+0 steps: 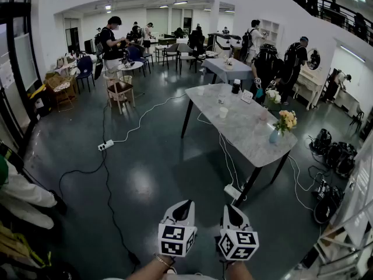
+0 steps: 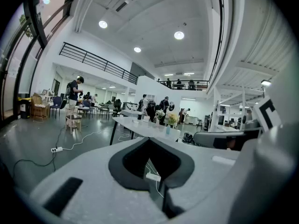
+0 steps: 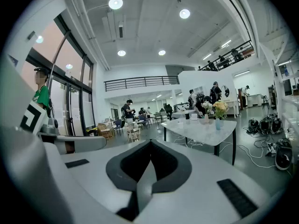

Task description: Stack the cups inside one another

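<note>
A white cup [image 1: 224, 112] stands on the marble table [image 1: 250, 139], far ahead of me. A smaller cup [image 1: 221, 100] sits just behind it, and a pale cup [image 1: 263, 115] stands toward the table's right edge. Both grippers hang low in the head view, well short of the table, over the dark floor. My left gripper [image 1: 187, 203] is shut with nothing in it, and my right gripper [image 1: 228, 207] is shut and empty too. The left gripper view shows its jaws [image 2: 149, 139] meeting at the tip, with the table [image 2: 140, 127] beyond. The right gripper view shows its own tip [image 3: 150, 141] closed.
A blue vase of flowers [image 1: 275, 134], a black flask [image 1: 236, 87] and a second bouquet [image 1: 271, 95] share the table. Cables and power strips [image 1: 105, 145] [image 1: 232, 192] lie on the floor. Bags [image 1: 332, 156] sit to the right. People, chairs and other tables fill the back.
</note>
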Demonstrator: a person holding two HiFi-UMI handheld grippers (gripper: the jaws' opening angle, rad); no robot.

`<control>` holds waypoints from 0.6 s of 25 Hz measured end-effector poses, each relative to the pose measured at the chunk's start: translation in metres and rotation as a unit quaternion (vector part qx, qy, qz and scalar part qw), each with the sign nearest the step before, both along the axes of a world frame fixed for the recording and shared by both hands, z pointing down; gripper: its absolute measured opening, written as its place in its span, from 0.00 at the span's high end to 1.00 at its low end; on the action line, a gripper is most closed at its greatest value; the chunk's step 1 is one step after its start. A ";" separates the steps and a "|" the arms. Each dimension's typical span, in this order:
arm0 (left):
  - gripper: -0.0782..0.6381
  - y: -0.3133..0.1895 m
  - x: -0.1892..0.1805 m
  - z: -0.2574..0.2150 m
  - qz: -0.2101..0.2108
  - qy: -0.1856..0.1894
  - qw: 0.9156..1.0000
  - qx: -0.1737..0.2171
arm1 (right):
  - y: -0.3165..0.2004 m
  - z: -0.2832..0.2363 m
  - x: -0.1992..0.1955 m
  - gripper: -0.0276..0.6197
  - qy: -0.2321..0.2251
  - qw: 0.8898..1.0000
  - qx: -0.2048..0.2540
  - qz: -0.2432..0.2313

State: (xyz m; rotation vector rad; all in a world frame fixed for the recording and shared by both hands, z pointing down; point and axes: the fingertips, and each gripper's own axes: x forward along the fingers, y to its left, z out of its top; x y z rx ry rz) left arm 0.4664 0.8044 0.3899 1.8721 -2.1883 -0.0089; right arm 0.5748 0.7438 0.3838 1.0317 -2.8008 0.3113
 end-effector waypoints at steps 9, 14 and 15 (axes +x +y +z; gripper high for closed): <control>0.90 -0.002 -0.018 0.009 0.003 -0.001 1.000 -0.009 | -0.004 0.007 -0.017 0.95 0.002 1.000 -0.004 0.006; 0.90 -0.002 -0.038 0.010 0.008 -0.009 1.000 -0.011 | -0.009 0.011 -0.031 0.95 -0.010 1.000 -0.017 0.023; 0.90 -0.001 -0.043 0.010 0.009 -0.012 1.000 -0.012 | -0.010 0.012 -0.034 0.95 -0.010 0.999 -0.019 0.027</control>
